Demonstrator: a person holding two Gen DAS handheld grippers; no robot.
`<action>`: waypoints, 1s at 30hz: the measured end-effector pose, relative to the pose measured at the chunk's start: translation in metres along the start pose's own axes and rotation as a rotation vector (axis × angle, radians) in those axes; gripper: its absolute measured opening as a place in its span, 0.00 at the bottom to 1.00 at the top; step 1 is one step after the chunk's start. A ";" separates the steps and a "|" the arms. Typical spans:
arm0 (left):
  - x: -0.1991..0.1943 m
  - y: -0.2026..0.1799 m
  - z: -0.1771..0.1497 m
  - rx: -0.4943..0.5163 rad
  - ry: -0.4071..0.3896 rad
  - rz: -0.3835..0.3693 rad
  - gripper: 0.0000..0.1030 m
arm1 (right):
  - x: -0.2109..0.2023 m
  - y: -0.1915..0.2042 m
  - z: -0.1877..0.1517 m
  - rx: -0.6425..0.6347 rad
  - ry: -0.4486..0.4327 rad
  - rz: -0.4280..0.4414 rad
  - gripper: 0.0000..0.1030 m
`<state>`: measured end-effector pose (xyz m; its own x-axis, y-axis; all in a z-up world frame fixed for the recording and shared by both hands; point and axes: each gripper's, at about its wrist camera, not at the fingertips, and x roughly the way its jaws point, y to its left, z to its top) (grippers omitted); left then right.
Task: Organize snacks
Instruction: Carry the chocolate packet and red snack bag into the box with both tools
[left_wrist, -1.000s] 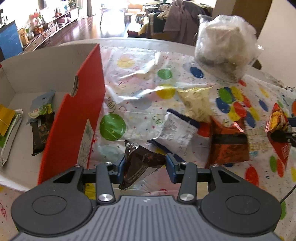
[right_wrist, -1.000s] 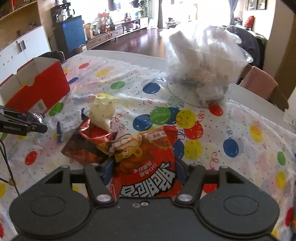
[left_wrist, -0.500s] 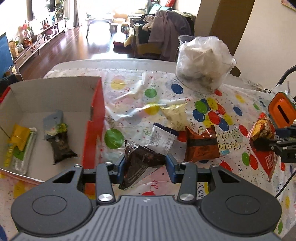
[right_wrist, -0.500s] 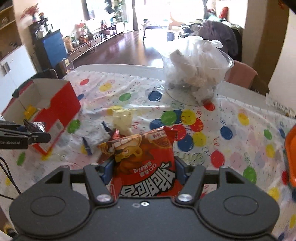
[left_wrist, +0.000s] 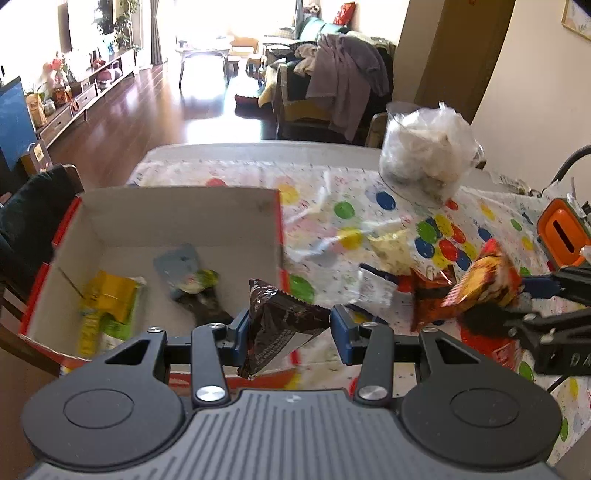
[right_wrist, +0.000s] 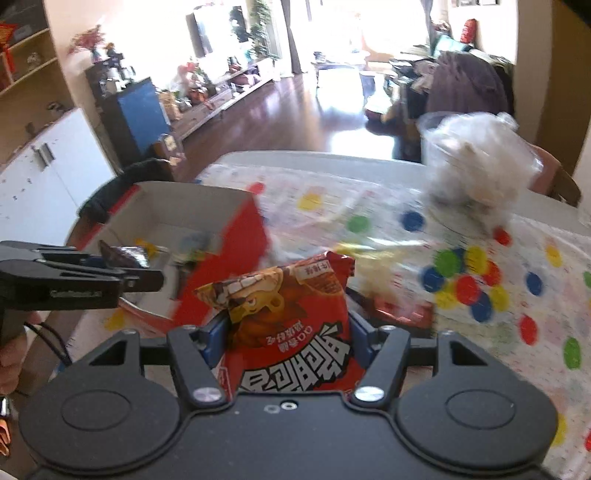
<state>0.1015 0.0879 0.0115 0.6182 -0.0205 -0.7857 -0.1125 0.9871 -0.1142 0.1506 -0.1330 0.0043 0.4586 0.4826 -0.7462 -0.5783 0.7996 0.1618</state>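
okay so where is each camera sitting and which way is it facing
Left wrist: on the left gripper, looking down over its brown packet toward the box; right gripper shows at right.
Right wrist: on the right gripper, over its red bag, facing the table; left gripper and a hand show at left.
Shared: box, spotted tablecloth, both snacks.

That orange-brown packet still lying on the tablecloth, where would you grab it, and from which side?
Judging by its pose, I would take the orange-brown packet by its crimped top edge, coming down from above. That edge sticks up off the tablecloth, while the white packet crowds its left side and the right gripper with its red bag hangs on its right.
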 end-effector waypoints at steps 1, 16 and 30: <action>-0.003 0.007 0.002 -0.002 -0.005 0.003 0.42 | 0.002 0.009 0.003 -0.004 -0.002 0.009 0.62; -0.016 0.100 0.017 -0.001 0.004 0.051 0.43 | 0.063 0.110 0.050 -0.026 0.023 0.067 0.62; 0.040 0.174 0.027 -0.003 0.131 0.072 0.42 | 0.153 0.152 0.076 -0.060 0.127 -0.002 0.62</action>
<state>0.1275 0.2636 -0.0231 0.5019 0.0300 -0.8644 -0.1558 0.9862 -0.0563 0.1837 0.0893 -0.0364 0.3723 0.4290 -0.8230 -0.6188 0.7757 0.1244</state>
